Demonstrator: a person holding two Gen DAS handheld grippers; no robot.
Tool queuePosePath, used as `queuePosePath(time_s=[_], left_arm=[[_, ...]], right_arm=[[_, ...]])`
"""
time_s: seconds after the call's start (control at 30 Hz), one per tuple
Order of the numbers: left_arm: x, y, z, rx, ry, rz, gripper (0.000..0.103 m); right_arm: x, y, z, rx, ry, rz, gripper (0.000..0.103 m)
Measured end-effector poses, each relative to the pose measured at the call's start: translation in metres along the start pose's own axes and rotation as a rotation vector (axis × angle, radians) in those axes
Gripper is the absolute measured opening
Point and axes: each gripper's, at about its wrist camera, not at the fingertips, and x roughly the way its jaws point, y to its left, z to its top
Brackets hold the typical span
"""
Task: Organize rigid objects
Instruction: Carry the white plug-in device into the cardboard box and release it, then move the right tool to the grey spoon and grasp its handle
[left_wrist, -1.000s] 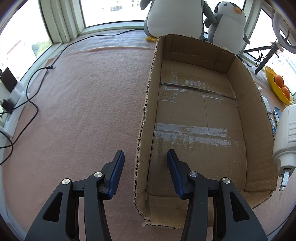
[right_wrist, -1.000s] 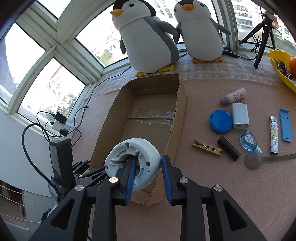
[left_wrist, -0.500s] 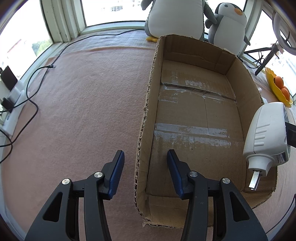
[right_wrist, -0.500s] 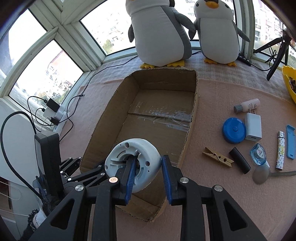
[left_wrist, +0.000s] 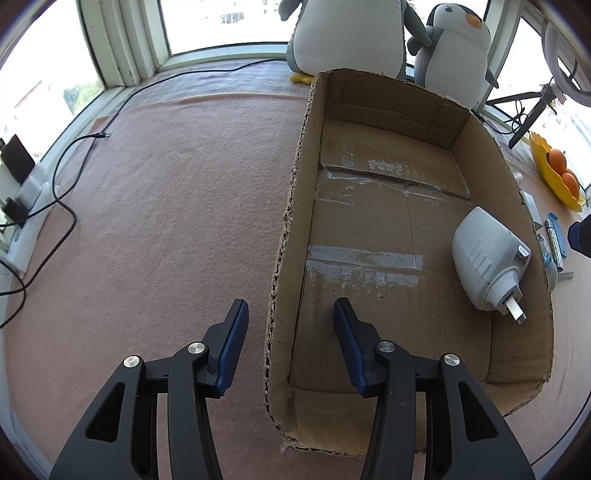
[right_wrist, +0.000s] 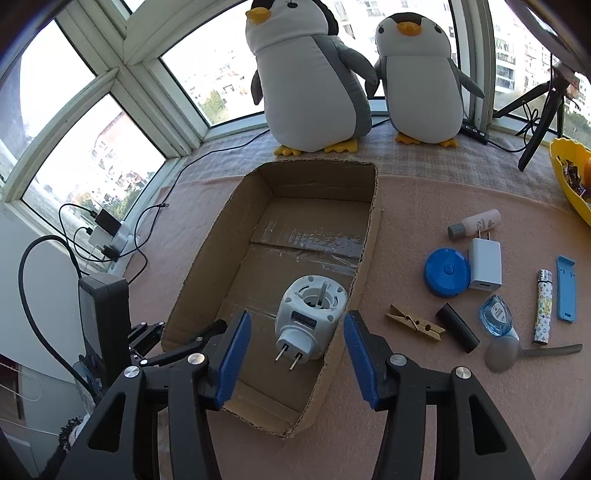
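Domestic room, bay-window area. Two plush penguins (right_wrist: 310, 74) stand on the sill ledge directly in front of the bay window (right_wrist: 92, 122); a yellow fruit bowl (right_wrist: 570, 177) sits right of them. A pink blanket (left_wrist: 166, 221) covers the worktop below the window, with charging cables (right_wrist: 110, 236) at its left corner.

The left tongs (left_wrist: 290, 334) are being held astride the cardboard box's (left_wrist: 291, 206) left wall, which is being pinched; a white plug-in device (left_wrist: 484, 264) (prongs toward the camera) is lying inside.

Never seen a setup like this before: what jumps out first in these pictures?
Two big plush penguins stand on the windowsill behind an open cardboard box. Inside the box lies a white plug-in device, between the right gripper's open blue-padded fingers. Small items, including a blue round case, lie right of the box.
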Motion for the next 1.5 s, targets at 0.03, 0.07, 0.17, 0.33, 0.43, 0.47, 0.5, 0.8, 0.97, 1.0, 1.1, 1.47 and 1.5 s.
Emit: queuePosePath(time_s=[0.03,0.07,0.17,0.33,0.43,0.47,0.5,0.8,0.97,1.0,1.1,1.47,1.5], left_arm=[[0.0,0.0,0.0,0.0,0.0,0.001,0.047],[0.0,0.0,0.0,0.001,0.0,0.001,0.047],[0.001,-0.001,0.0,0.003,0.0,0.003,0.047],[0.0,-0.002,0.0,0.006,-0.002,0.006,0.047],[0.0,-0.002,0.0,0.007,-0.002,0.007,0.047],[0.0,-0.002,0.0,0.007,-0.002,0.008,0.047],[0.0,-0.002,0.0,0.007,-0.003,0.008,0.047],[0.0,-0.002,-0.001,0.007,-0.004,0.008,0.047],[0.0,-0.002,-0.001,0.007,-0.004,0.008,0.047],[0.0,-0.002,-0.001,0.007,-0.004,0.009,0.047],[0.0,-0.002,-0.001,0.008,-0.004,0.009,0.047],[0.0,-0.001,-0.001,0.007,-0.005,0.011,0.047],[-0.001,-0.001,-0.001,0.007,-0.005,0.012,0.047]], right_arm=[[-0.003,-0.003,-0.001,0.005,-0.004,0.002,0.049],[-0.006,-0.005,-0.001,0.01,-0.008,0.002,0.049],[-0.018,-0.017,-0.004,0.041,-0.033,0.007,0.053],[-0.042,-0.041,-0.011,0.077,-0.078,-0.03,0.056],[-0.058,-0.062,-0.017,0.108,-0.103,-0.056,0.056],[-0.063,-0.07,-0.019,0.121,-0.112,-0.068,0.056],[-0.07,-0.079,-0.021,0.135,-0.122,-0.084,0.056],[-0.11,-0.156,-0.036,0.258,-0.178,-0.21,0.056],[-0.117,-0.186,-0.043,0.29,-0.174,-0.281,0.056],[-0.118,-0.192,-0.044,0.296,-0.175,-0.296,0.056],[-0.117,-0.207,-0.045,0.304,-0.164,-0.327,0.056],[-0.097,-0.225,-0.05,0.279,-0.077,-0.308,0.056],[-0.093,-0.22,-0.049,0.246,-0.071,-0.297,0.056]])
